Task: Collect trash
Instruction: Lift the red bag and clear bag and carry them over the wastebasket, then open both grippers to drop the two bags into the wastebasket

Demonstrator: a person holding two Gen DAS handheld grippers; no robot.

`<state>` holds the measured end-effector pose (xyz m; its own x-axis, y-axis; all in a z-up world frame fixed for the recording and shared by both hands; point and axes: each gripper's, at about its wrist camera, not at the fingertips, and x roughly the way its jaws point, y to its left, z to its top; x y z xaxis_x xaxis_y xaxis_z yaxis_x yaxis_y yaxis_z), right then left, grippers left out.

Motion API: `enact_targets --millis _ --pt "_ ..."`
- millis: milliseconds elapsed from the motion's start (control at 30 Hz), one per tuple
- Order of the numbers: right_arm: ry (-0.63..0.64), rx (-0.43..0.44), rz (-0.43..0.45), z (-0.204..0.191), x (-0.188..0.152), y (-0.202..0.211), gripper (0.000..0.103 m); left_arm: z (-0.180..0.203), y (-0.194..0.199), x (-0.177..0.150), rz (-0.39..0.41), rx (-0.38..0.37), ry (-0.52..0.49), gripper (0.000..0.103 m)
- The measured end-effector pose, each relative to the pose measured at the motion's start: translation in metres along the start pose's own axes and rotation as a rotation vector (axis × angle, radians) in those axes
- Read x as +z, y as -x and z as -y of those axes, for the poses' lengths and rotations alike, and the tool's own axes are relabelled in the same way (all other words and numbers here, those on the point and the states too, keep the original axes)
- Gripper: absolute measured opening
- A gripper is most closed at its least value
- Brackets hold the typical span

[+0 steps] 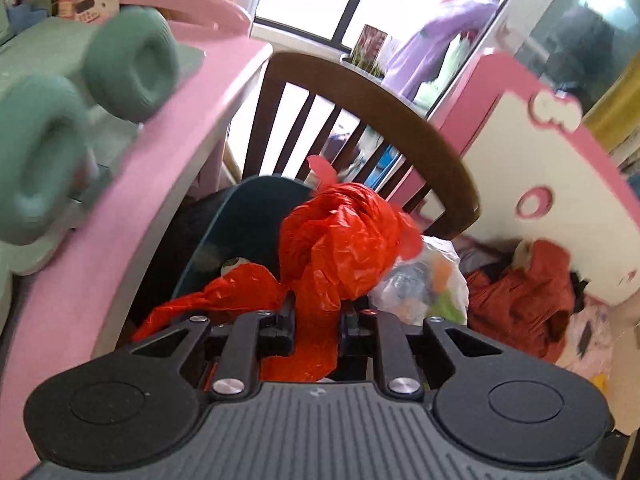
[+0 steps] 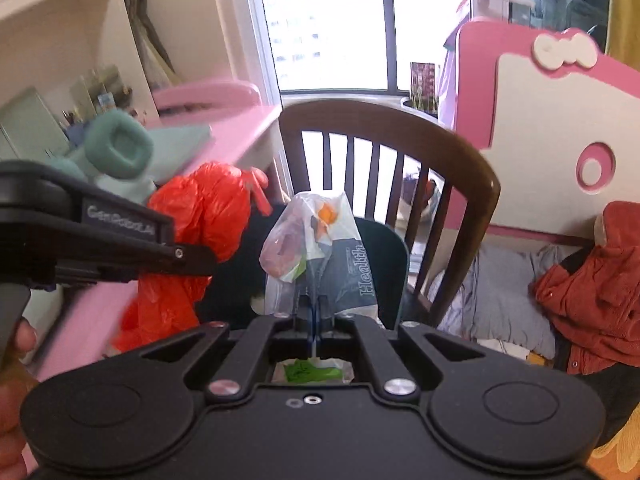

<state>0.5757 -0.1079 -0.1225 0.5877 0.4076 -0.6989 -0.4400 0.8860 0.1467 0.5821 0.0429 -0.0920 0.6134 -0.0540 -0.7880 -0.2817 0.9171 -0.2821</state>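
My left gripper (image 1: 317, 312) is shut on a crumpled red plastic bag (image 1: 344, 240) and holds it up in front of a wooden chair (image 1: 360, 92). In the right wrist view the left gripper (image 2: 192, 258) comes in from the left with the red bag (image 2: 200, 208) bunched at its tip. My right gripper (image 2: 312, 312) is shut on a clear plastic bag of trash (image 2: 316, 240) with printed packaging and orange scraps inside. That clear bag also shows in the left wrist view (image 1: 420, 284), to the right of the red bag.
A pink desk (image 1: 132, 208) with green headphones (image 1: 128, 64) runs along the left. A pink and white bed board (image 2: 560, 120) stands at the right with an orange jacket (image 2: 592, 292) below it. A dark cushion (image 1: 248, 220) lies on the chair seat. Windows are behind.
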Motion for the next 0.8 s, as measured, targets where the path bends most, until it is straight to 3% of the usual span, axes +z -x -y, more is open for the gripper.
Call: enact_targets --millis 233,533,700,800 --pt "0.034 0.010 -0.103 0.000 -0.010 -0.031 0.001 -0.003 -0.044 -0.006 -0.085 0.050 -0.029 0.018" --pt "0.067 0.000 -0.157 -0.002 -0.014 -0.048 0.003 -0.010 -0.078 -0.017 -0.175 0.095 -0.039 0.018" --pt "0.054 -0.015 -0.183 0.003 -0.017 -0.053 0.016 -0.010 -0.086 -0.023 -0.199 0.124 -0.060 0.018" --pt "0.033 -0.015 -0.197 0.006 -0.020 -0.053 0.017 -0.010 -0.089 -0.026 -0.215 0.130 -0.065 0.019"
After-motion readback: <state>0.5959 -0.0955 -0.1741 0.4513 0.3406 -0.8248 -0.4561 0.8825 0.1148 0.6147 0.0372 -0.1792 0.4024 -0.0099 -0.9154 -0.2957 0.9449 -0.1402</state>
